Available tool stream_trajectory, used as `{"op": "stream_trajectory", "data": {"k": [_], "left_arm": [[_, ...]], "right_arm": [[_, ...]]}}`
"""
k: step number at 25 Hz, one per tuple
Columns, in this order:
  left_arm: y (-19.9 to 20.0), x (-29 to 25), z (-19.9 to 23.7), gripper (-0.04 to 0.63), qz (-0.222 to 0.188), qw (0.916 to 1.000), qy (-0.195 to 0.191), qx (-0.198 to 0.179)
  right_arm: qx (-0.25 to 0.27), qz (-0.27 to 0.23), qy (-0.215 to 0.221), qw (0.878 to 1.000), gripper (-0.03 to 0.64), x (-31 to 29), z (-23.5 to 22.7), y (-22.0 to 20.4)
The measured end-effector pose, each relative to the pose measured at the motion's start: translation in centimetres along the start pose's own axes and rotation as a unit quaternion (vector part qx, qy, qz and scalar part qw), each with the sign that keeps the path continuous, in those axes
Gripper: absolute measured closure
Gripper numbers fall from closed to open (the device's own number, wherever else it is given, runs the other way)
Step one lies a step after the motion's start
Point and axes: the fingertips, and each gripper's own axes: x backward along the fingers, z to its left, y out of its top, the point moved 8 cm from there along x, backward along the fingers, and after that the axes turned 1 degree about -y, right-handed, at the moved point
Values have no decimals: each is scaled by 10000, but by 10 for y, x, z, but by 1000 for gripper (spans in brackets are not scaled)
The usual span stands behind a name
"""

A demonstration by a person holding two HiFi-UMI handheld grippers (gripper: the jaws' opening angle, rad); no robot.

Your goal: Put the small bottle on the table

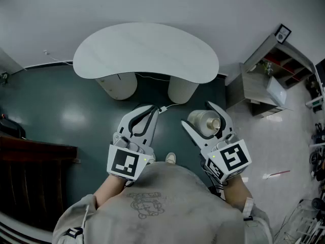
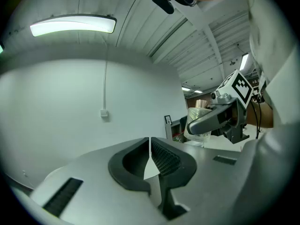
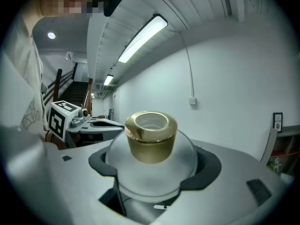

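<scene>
Near: your right hand-held gripper [image 1: 198,115] grips the small bottle [image 3: 151,168] round its frosted body, gold cap [image 3: 150,137] pointing forward. Probably glass, so stiff, slick and breakable; hold it at the widest part. Your left hand-held gripper [image 1: 154,109] is closed on nothing. Far: the counter [image 1: 147,50].

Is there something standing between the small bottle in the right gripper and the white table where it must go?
Nothing visible does. The right gripper holds the small bottle, and the table ahead of it shows a bare top. The left gripper is off to the side, out of the path.
</scene>
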Motion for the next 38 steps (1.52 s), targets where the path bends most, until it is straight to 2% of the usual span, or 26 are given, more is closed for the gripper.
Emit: {"op": "stream_trajectory", "data": {"k": [20, 30, 38], "left_arm": [[5, -51, -42, 569, 71, 9999, -148, 18], [5, -80, -74, 569, 126, 9999, -54, -85], [9, -101, -84, 569, 95, 9995, -173, -236]], "right_arm": [[-168, 73, -83, 9998, 270, 27, -55, -18], [-240, 92, -113, 9996, 270, 51, -93, -36], [-279, -24, -185, 9994, 270, 56, -116, -43]]}}
